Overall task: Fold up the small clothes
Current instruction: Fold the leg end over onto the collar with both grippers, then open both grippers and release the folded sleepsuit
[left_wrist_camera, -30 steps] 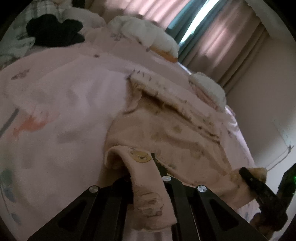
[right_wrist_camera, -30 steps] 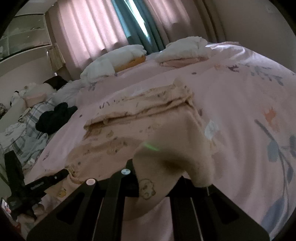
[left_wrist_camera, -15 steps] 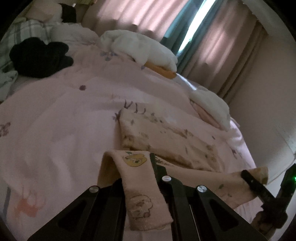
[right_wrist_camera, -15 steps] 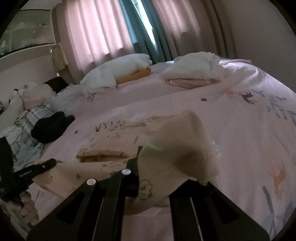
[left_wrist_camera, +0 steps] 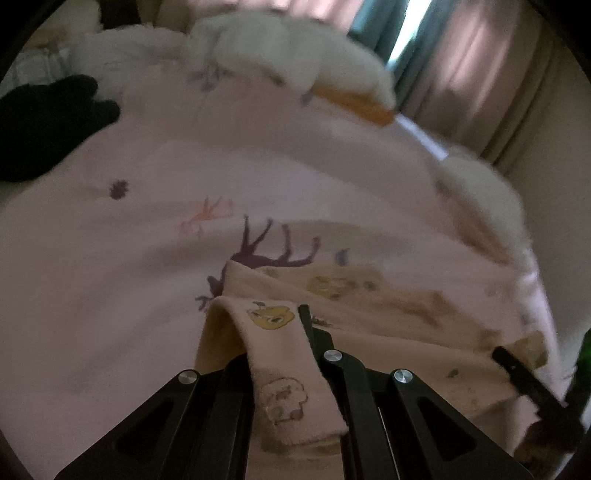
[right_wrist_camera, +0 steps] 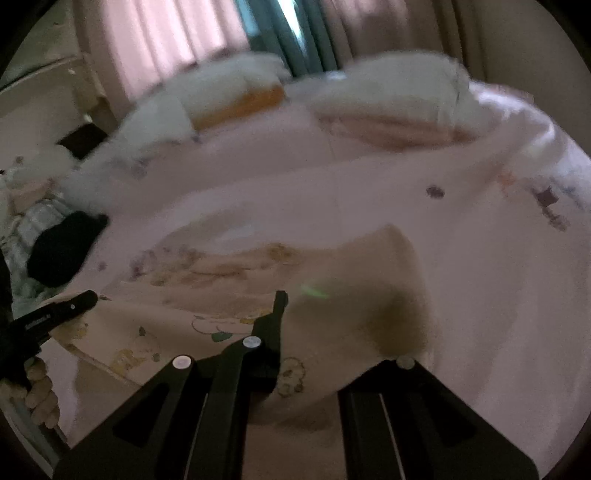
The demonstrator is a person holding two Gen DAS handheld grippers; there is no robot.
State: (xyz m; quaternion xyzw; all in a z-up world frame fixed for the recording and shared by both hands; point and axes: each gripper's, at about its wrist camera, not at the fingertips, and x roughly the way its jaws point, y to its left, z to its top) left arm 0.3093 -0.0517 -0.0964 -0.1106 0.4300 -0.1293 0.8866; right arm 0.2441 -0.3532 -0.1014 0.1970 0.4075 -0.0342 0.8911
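Together, the left gripper (left_wrist_camera: 275, 332) and right gripper (right_wrist_camera: 314, 317) each pinched, jaws closed, one edge of the beige cartoon-printed fleece garment (left_wrist_camera: 388, 302) above the pink animal-print bedsheet (left_wrist_camera: 147, 229).

A bedroom in a home: a wide bed (left_wrist_camera: 155, 236) under a pink sheet printed with deer, white pillows (right_wrist_camera: 229, 92) stacked by the head, long pink curtains (right_wrist_camera: 162, 40) drawn across a window (left_wrist_camera: 406, 33), and loose dark clothing (left_wrist_camera: 48, 122) and plaid fabric (right_wrist_camera: 40, 221) heaped at one side
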